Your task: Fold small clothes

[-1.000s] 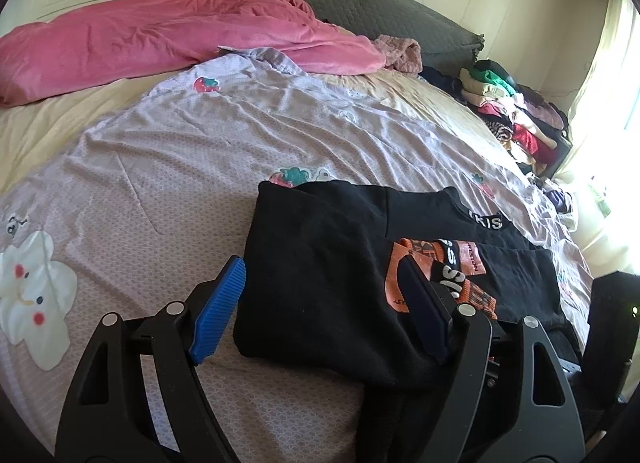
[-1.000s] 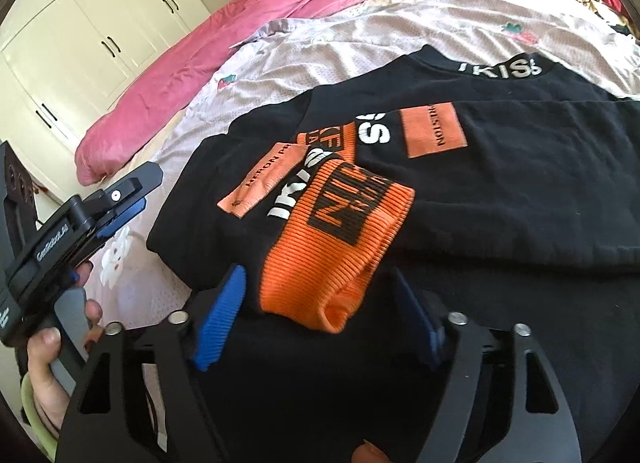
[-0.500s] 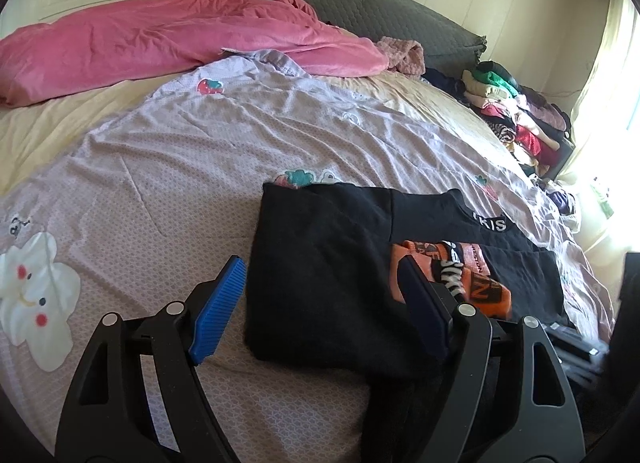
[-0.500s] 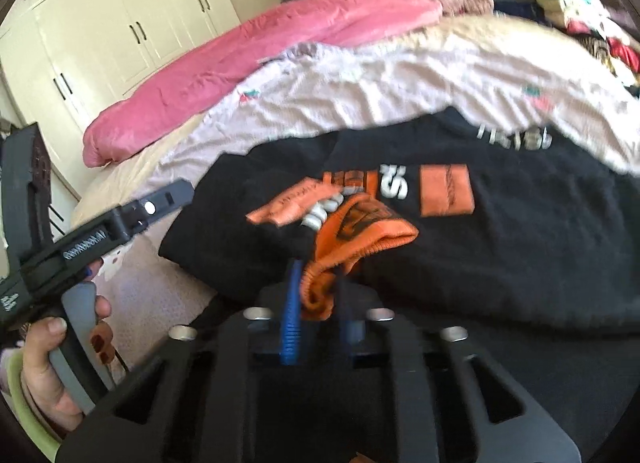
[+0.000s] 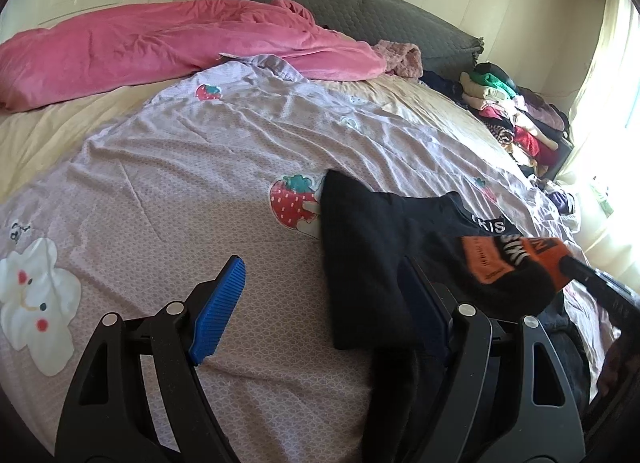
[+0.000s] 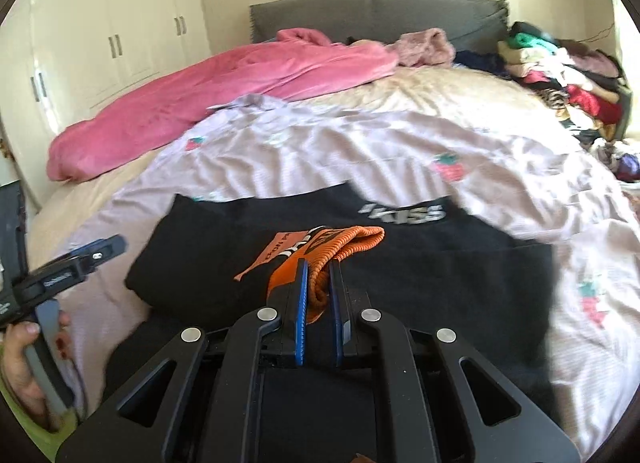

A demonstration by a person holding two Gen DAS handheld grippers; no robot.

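Note:
A black sweatshirt (image 6: 420, 263) with orange patches and white lettering lies part folded on the lilac bed sheet (image 6: 320, 155). My right gripper (image 6: 319, 267) is shut on its orange ribbed cuff (image 6: 352, 241) and holds the sleeve up off the body. In the left wrist view the sweatshirt (image 5: 360, 247) lies right of centre, with the lifted orange cuff (image 5: 548, 259) at the right edge. My left gripper (image 5: 320, 283) is open and empty, low over the sheet at the sweatshirt's left edge. It also shows in the right wrist view (image 6: 80, 259).
A pink duvet (image 5: 168, 47) lies across the head of the bed by the grey headboard (image 5: 360, 11). A pile of folded clothes (image 5: 512, 119) sits at the far right corner. White wardrobes (image 6: 112, 31) stand to the left.
My right gripper closed on the orange cuff and lifted the sleeve up and to the right. My left gripper stayed open and drifted left off the sweatshirt.

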